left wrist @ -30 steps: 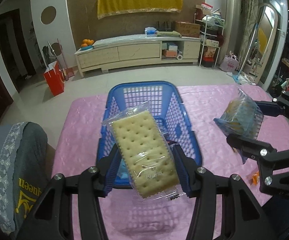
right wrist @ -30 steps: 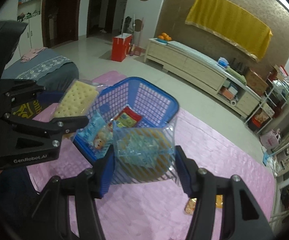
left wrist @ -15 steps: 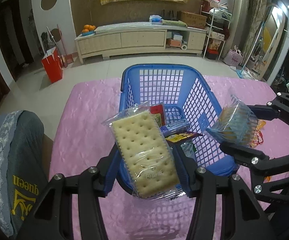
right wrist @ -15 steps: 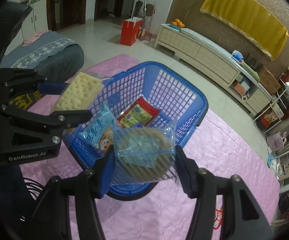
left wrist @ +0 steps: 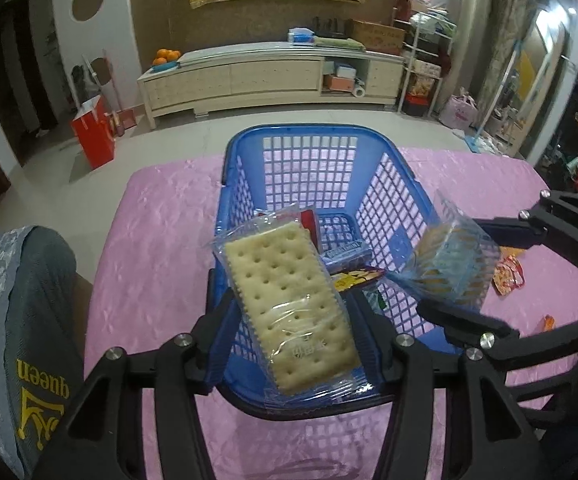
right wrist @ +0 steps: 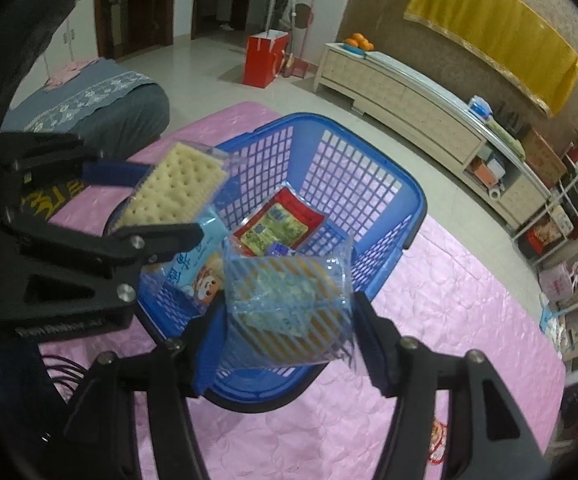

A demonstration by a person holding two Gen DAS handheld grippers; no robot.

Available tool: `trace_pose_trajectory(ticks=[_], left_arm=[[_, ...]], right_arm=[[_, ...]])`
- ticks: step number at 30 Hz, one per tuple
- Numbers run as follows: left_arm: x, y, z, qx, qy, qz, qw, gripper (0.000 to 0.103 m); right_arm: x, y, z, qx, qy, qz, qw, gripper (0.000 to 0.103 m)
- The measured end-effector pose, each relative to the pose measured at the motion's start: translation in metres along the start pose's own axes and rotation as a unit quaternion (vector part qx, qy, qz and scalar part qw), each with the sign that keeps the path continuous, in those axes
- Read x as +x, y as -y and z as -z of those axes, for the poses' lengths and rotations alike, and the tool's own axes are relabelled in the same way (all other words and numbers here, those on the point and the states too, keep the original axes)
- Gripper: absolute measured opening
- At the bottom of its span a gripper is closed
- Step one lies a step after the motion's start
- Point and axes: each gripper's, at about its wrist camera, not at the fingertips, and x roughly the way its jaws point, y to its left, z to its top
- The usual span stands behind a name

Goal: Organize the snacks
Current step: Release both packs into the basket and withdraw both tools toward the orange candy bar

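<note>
Both grippers are hovering over the basket (left wrist: pixel 385 184) — left gripper (left wrist: pixel 294 322) pinching crackers (left wrist: pixel 285 300), right gripper (right wrist: pixel 287 322) clamping a striped pack (right wrist: pixel 285 312); next, fingers should part to drop them.

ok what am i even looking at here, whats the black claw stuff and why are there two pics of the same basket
The black claws are two hand-held grippers; a person holds one in each hand, and there is no robot arm. Each has a wide-angle camera that looks forward along its two fingers, so you get two pictures of one scene.

One picture comes from the left gripper. It is shut on a clear-wrapped cracker pack, held over the near end of a blue basket. The other gripper shows at its right edge.

The other picture comes from the right gripper, shut on a blue-striped biscuit pack, also over the basket's near rim.

The basket stands on a pink cloth and already holds snacks, among them a red and green packet and a light blue packet. A few small wrapped snacks lie on the cloth beside it.
</note>
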Motion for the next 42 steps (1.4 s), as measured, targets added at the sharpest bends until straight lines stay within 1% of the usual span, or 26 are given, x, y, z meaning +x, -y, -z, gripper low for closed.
trace_pose_trajectory(ticks=[1,2,3,7,11,14,16,18,20,24,26,27,28,29,31,32,33,34,35,38,42], left_arm=[[-0.001,-0.001,0.000,-0.004,0.000,0.004,1.0000,0.066],[-0.003,-0.003,0.000,-0.007,0.000,0.008,0.9999,0.071],[-0.005,-0.003,0.001,-0.004,0.000,0.009,1.0000,0.075],[-0.014,0.006,0.007,0.027,0.001,-0.013,0.9996,0.076],[-0.027,0.013,0.016,0.031,0.006,-0.012,0.9994,0.076],[-0.041,0.025,0.025,0.043,0.018,-0.004,0.9989,0.076],[-0.051,0.035,0.031,0.050,0.027,-0.002,0.9984,0.076],[-0.061,0.046,0.038,0.053,0.036,0.002,0.9979,0.076],[-0.070,0.057,0.046,0.054,0.045,0.001,0.9975,0.076],[-0.089,0.074,0.061,0.048,0.082,-0.002,0.9955,0.076],[-0.095,0.084,0.069,0.051,0.089,0.008,0.9947,0.076],[-0.097,0.088,0.072,0.052,0.090,0.012,0.9946,0.078],[-0.099,0.095,0.076,0.053,0.090,0.017,0.9944,0.083],[-0.099,0.099,0.077,0.054,0.090,0.018,0.9943,0.085],[-0.102,0.109,0.083,0.057,0.095,0.022,0.9936,0.085],[-0.103,0.114,0.086,0.059,0.095,0.025,0.9934,0.086],[-0.103,0.119,0.088,0.060,0.095,0.028,0.9933,0.092],[-0.104,0.124,0.091,0.060,0.096,0.034,0.9930,0.099],[-0.104,0.130,0.093,0.059,0.096,0.038,0.9929,0.103],[-0.104,0.147,0.100,0.070,0.095,0.049,0.9918,0.103],[-0.097,0.171,0.106,0.091,0.076,0.069,0.9906,0.103]], right_arm=[[0.001,0.000,0.001,-0.006,0.002,0.009,1.000,0.073],[0.002,0.000,0.003,-0.007,0.002,0.015,1.000,0.080],[0.001,0.002,0.004,-0.002,0.005,0.019,1.000,0.083],[-0.013,0.008,0.011,0.009,0.022,0.016,1.000,0.085],[-0.031,0.010,0.021,0.010,0.030,0.023,0.999,0.085],[-0.048,0.015,0.033,0.017,0.042,0.026,0.999,0.085],[-0.061,0.013,0.043,0.005,0.049,0.026,0.998,0.085],[-0.073,0.013,0.054,0.005,0.058,0.040,0.998,0.085],[-0.082,0.016,0.064,0.019,0.060,0.036,0.997,0.085],[-0.099,0.027,0.090,0.064,0.066,0.048,0.995,0.085],[-0.108,0.035,0.105,0.088,0.068,0.051,0.993,0.085],[-0.112,0.037,0.112,0.096,0.072,0.054,0.991,0.085],[-0.117,0.039,0.118,0.104,0.076,0.060,0.990,0.085],[-0.122,0.041,0.125,0.113,0.084,0.067,0.988,0.085],[-0.133,0.045,0.141,0.127,0.100,0.076,0.984,0.085],[-0.135,0.045,0.145,0.130,0.101,0.079,0.983,0.086],[-0.137,0.047,0.151,0.133,0.099,0.084,0.983,0.090],[-0.138,0.049,0.157,0.135,0.095,0.092,0.982,0.091],[-0.140,0.050,0.164,0.139,0.093,0.100,0.981,0.091],[-0.145,0.057,0.179,0.156,0.088,0.102,0.979,0.092],[-0.145,0.066,0.202,0.178,0.070,0.111,0.975,0.092]])
